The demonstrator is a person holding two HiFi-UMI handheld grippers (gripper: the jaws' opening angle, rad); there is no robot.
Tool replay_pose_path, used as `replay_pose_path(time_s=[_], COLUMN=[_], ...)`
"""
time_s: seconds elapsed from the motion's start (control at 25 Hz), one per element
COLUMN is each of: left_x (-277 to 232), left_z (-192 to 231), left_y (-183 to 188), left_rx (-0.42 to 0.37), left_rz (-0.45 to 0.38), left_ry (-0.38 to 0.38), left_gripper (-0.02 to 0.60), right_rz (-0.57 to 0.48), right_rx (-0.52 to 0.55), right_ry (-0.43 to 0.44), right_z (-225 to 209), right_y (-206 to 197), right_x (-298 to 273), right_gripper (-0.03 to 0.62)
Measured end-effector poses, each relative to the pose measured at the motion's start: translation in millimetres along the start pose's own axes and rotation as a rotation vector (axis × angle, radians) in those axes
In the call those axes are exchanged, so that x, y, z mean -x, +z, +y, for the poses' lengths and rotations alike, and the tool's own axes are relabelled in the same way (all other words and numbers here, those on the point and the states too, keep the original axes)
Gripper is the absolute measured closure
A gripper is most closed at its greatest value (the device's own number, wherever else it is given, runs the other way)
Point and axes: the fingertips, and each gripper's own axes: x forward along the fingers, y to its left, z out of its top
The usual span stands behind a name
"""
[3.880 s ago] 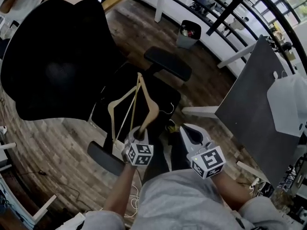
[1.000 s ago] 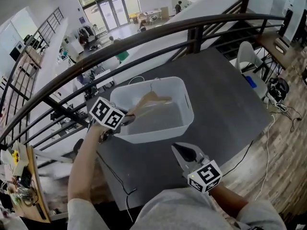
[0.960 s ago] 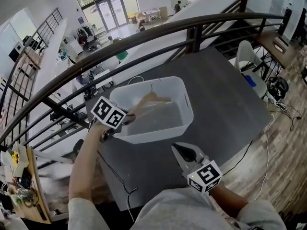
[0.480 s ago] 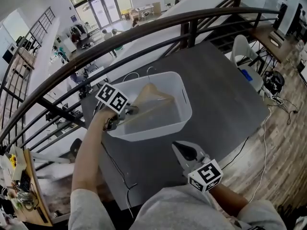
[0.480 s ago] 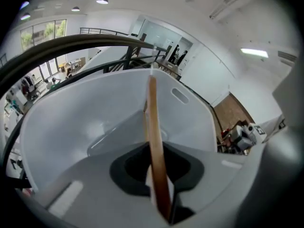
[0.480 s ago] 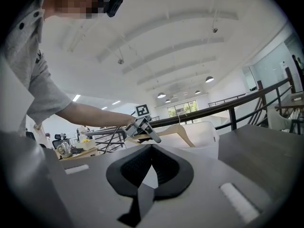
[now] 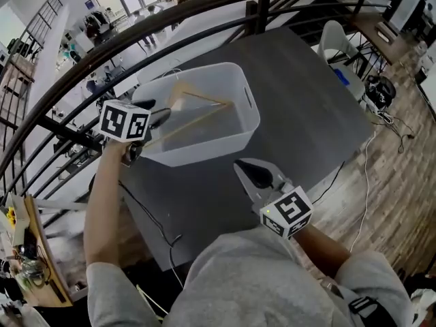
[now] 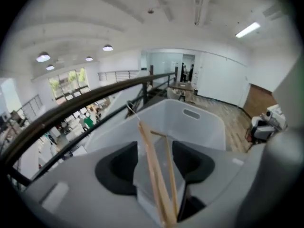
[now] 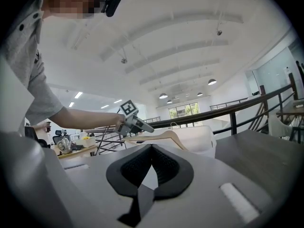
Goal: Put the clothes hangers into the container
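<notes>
A white plastic container (image 7: 204,150) stands on the dark grey table (image 7: 300,94). A wooden clothes hanger (image 7: 197,102) lies slanted inside it, one end sticking out over the left rim. My left gripper (image 7: 162,116) hovers at that rim. Its jaws have just been opening and now stand wide, and the hanger (image 8: 156,175) runs loosely between them with the pads off it. The hanger's wire hook (image 8: 130,109) points toward the container (image 8: 199,122). My right gripper (image 7: 245,169) hangs shut and empty over the table's near side. From the right gripper view, the left gripper (image 9: 136,124) and hanger (image 9: 166,136) show above the container (image 9: 202,137).
A black curved railing (image 7: 204,9) runs behind the table, with a lower floor beyond it. A thin black cable (image 7: 153,220) crosses the table's near left corner. A white chair (image 7: 334,36) and a wood floor (image 7: 388,148) lie to the right.
The left gripper's jaws have opened and let go of the hanger, which now rests in the container. That gripper has pulled back left and slightly up. The right gripper stayed put.
</notes>
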Motion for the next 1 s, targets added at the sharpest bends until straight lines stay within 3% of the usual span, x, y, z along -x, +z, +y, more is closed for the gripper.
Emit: replay_pose_path(time_s=[0.12,0.2,0.32,0.44,0.6,1.0], left_x=[51.3,86.8,126.8,150.1,159.3,146.3], left_z=[9.3,3.7,-23.3,-56.5,-97.5,-164.3], left_y=[17.3,20.6,9.0,-9.1,-30.6,-60.0], left_rx=[-0.04,-0.097,-0.077,0.018,0.122,0.214], left_rz=[-0.178,-0.295,-0.445,-0.557,-0.64,-0.658], left_ry=[0.224,0.357,0.45,0.467,0.458,0.44], left_gripper=[0.402,0.508,0.566,0.568,0.569,0.571], right_rz=[0.011,0.015,0.022,0.023,0.022,0.018], right_rx=[-0.003,-0.007,-0.005,-0.016,-0.018,0.003], right_ry=[-0.023,-0.038,-0.048,-0.044,-0.032,0.003], right_z=[-10.5,-16.4,-19.8,-17.6,-9.6,1.2], right_y=[2.6,2.7,-0.7,-2.3,-4.3,-6.9], right_x=[11.0,16.0,20.6,21.6,20.4,32.3], right_gripper=[0.595,0.595,0.595,0.595,0.595,0.595])
